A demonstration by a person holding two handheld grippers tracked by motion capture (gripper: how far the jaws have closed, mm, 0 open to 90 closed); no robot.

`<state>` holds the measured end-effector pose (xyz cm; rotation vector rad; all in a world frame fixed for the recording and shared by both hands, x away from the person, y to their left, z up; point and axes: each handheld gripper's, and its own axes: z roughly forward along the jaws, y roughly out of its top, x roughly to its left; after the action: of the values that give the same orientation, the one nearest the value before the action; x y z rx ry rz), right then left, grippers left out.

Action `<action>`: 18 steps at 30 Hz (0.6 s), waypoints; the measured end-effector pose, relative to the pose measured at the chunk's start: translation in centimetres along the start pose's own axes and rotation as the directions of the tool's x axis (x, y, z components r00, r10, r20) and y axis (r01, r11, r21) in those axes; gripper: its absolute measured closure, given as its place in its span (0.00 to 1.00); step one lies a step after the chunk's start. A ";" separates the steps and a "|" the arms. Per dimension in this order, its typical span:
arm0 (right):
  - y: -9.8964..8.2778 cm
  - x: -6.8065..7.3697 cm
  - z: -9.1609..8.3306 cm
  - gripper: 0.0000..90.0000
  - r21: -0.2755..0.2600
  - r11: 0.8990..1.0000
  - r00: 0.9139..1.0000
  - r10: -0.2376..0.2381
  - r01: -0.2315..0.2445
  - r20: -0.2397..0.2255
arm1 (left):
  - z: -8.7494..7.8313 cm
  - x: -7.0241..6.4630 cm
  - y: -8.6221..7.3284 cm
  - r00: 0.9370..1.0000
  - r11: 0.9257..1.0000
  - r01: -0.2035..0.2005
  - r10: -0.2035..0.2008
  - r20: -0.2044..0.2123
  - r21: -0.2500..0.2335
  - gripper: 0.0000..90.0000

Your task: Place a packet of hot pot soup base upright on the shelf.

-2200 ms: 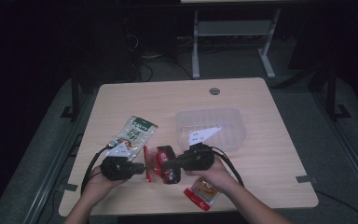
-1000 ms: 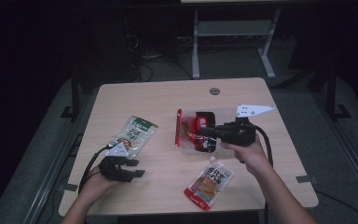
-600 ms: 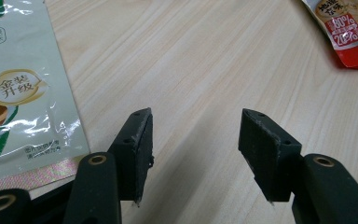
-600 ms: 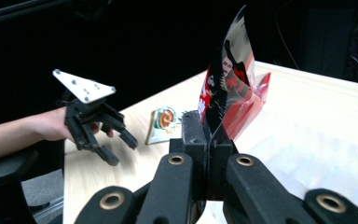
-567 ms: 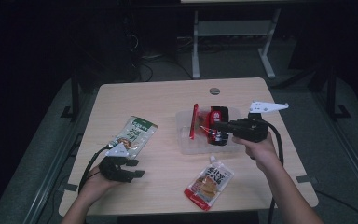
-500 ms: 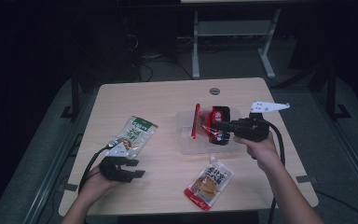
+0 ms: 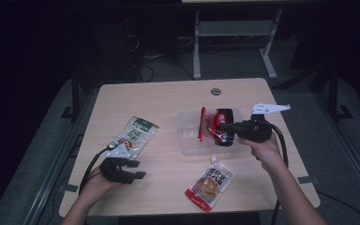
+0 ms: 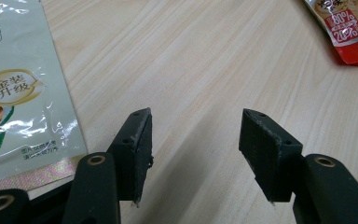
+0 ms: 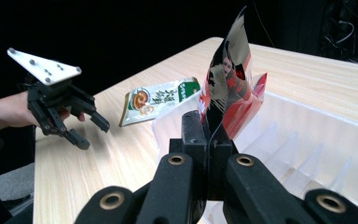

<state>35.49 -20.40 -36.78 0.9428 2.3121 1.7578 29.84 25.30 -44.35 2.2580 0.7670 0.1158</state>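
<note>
1. Our right hand-held gripper has its jaws clamped tight on a shiny red snack packet. In the right gripper view the packet stands up from the jaw tips, a bit crumpled and tilted.
2. In the high view that packet sits over the clear plastic tray, right of the tray's middle. We honestly can't tell whether its lower edge touches the tray floor or just hangs above it; it's dark there.
3. The tray is see-through with low divider ribs inside, and it lies on the light wooden surface, toward the right half.
4. Our left hand-held gripper is open with nothing between the jaws, just bare wood below. In the high view it rests low near the front left corner of the surface, well apart from the tray.
5. Just beside the left gripper, on its far side, lies a green and white pouch, flat on the wood. The left gripper view catches its bottom edge close to the left jaw but not touching.
6. A red and orange pouch lies flat near the front edge, between our two hands and apart from both grippers.
</note>
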 end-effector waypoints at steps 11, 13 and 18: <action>-0.3 0.2 0.9 1.00 0.028 1.000 1.000 -0.003 0.003 0.002 | 0.1 -0.1 0.0 1.000 1.000 -0.007 0.007 0.003 0.014 0.48; -0.3 0.1 1.0 1.00 0.030 1.000 1.000 0.000 0.000 0.004 | 0.2 -0.1 0.0 1.000 1.000 -0.008 0.008 0.002 0.011 0.48; -0.1 0.2 1.5 1.00 0.043 0.999 1.000 0.003 -0.003 0.008 | 0.2 -0.2 0.0 1.000 1.000 -0.005 0.005 0.006 0.012 0.48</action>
<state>35.89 -18.99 -37.34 0.9585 2.3534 1.7090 29.80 25.05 -44.48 2.2711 0.7606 0.1066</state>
